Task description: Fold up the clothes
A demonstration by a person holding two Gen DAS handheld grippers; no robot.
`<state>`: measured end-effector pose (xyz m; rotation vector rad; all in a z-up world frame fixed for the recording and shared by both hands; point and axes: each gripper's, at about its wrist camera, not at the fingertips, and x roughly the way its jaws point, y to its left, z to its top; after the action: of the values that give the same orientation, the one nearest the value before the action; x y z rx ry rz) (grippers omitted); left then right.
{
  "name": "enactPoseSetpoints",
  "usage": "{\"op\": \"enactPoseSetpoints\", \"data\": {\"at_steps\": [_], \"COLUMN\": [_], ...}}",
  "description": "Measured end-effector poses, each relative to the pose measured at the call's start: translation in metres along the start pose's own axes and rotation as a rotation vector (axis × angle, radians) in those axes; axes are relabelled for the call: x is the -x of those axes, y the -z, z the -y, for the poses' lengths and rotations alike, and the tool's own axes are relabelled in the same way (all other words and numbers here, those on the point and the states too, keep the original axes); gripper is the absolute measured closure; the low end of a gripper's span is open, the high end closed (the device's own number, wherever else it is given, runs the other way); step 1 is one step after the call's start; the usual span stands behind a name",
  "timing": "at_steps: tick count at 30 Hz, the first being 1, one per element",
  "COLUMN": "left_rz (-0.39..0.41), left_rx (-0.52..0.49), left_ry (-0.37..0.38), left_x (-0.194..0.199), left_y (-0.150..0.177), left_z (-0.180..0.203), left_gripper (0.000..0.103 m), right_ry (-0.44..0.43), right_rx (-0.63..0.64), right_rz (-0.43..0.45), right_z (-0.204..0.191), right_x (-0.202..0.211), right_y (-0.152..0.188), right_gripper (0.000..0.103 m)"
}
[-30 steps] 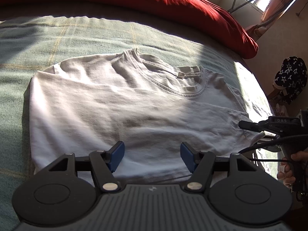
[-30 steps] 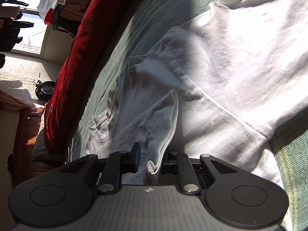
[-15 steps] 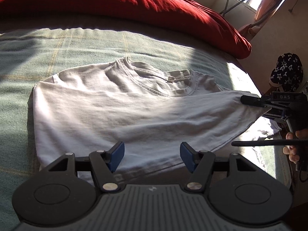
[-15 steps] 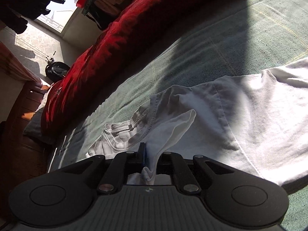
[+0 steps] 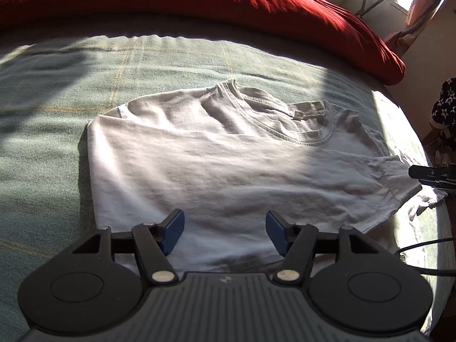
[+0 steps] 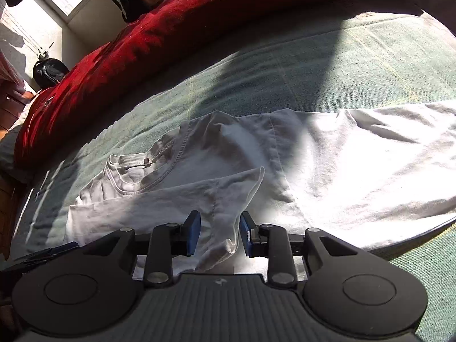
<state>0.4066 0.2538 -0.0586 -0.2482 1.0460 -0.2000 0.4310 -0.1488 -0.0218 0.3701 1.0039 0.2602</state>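
Note:
A white T-shirt (image 5: 228, 165) lies flat on the bed with its collar (image 5: 299, 125) toward the red bedding. My left gripper (image 5: 223, 219) hovers open over the shirt's near hem, nothing between its blue pads. At the shirt's right edge the sleeve (image 5: 399, 182) lies slack, with a black tip of the right gripper (image 5: 427, 173) just beside it. In the right wrist view the right gripper (image 6: 219, 219) has its jaws opening. The sleeve (image 6: 216, 196) sags loosely between the pads, which no longer press on it. The shirt body (image 6: 356, 165) spreads away to the right in bright sun.
A green checked blanket (image 5: 57, 85) covers the bed. A red duvet (image 5: 199, 0) is heaped along the far side. The bed's edge curves down at the right, where a dark star-patterned item (image 5: 444, 108) and a black cable (image 5: 421, 245) sit. Sunlit windows lie beyond.
The right gripper rose and rolled level while pinching the sleeve, then its jaws parted and the sleeve slumped between them. The left gripper stayed open and tilted slightly.

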Motion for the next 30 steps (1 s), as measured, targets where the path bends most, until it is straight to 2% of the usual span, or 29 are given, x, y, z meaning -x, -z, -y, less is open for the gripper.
{"op": "enactPoseSetpoints", "data": {"at_steps": [4, 7, 9, 13, 17, 20, 24, 30], "left_rz": [0.042, 0.062, 0.032, 0.049, 0.048, 0.028, 0.011, -0.006], "left_rx": [0.005, -0.006, 0.002, 0.022, 0.022, -0.028, -0.067, -0.090], "left_ry": [-0.008, -0.028, -0.039, -0.044, -0.038, -0.063, -0.086, -0.117], "left_x": [0.009, 0.015, 0.011, 0.014, 0.012, 0.008, 0.009, 0.028], "left_y": [0.002, 0.004, 0.007, 0.011, 0.012, 0.013, 0.017, 0.028], "left_z": [-0.001, 0.000, -0.004, -0.007, -0.003, 0.003, 0.005, 0.015], "left_gripper": [0.040, 0.040, 0.040, 0.040, 0.040, 0.040, 0.038, 0.039], "right_ry": [0.015, 0.118, 0.155, 0.229, 0.155, 0.120, 0.140, 0.125], "right_rx": [0.167, 0.337, 0.325, 0.327, 0.364, 0.403, 0.413, 0.370], "right_rz": [0.009, 0.013, 0.054, 0.126, 0.077, -0.006, -0.076, -0.125], "right_z": [-0.037, -0.065, -0.067, -0.068, -0.077, -0.085, -0.081, -0.067], "right_x": [-0.007, -0.015, -0.008, 0.012, 0.001, -0.031, -0.059, -0.040], "right_y": [-0.006, -0.001, -0.001, -0.004, -0.002, 0.012, 0.026, 0.031], "right_gripper": [0.064, 0.064, 0.064, 0.064, 0.060, 0.060, 0.060, 0.059]}}
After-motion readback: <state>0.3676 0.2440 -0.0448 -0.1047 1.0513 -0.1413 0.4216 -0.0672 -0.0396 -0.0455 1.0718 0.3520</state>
